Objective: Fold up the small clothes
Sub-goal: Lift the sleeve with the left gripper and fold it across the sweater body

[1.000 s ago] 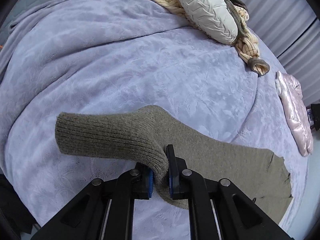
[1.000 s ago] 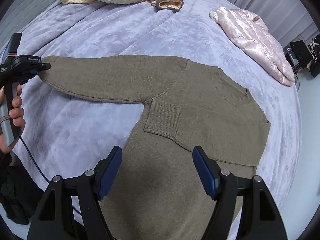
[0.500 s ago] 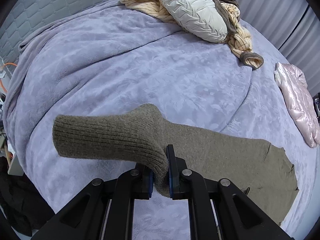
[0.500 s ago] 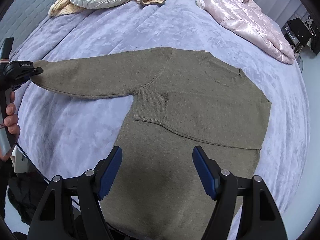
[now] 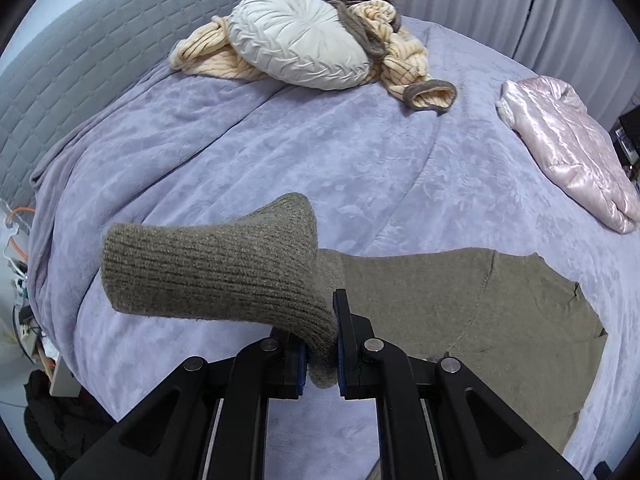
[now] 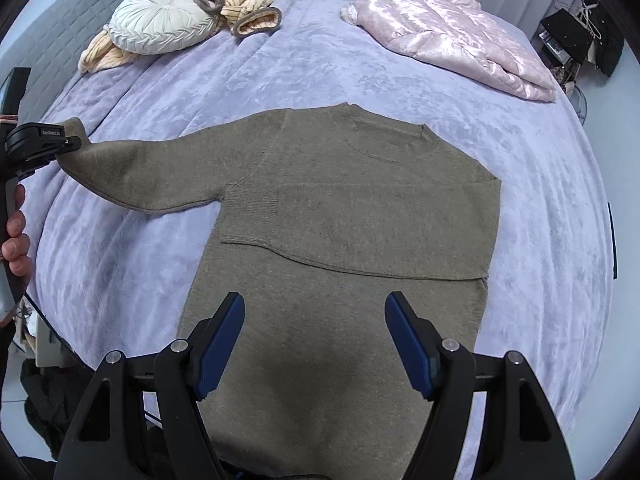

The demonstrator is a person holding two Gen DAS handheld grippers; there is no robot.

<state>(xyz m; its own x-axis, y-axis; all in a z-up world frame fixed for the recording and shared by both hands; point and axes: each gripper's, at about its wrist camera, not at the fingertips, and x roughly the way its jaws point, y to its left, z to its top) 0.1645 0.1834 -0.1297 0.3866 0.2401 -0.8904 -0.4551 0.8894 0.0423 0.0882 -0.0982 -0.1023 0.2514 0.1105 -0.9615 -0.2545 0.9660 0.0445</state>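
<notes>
An olive knit sweater lies flat on the lavender bedspread, its other sleeve folded across the chest. My left gripper is shut on the ribbed cuff of the outstretched sleeve, which hangs lifted above the bed. In the right wrist view that sleeve rises to the left gripper at the far left, held by a hand. My right gripper stands open over the sweater's lower body, with nothing between its blue pads.
A round white cushion lies on a cream striped garment near the grey headboard. A folded pink shiny jacket sits at the bed's far right. Dark clutter lies beyond the bed's left edge.
My left gripper has risen and moved toward the sweater's body, lifting the sleeve off the bed. The right gripper has shifted so the sweater sits more centred; its jaws stay open.
</notes>
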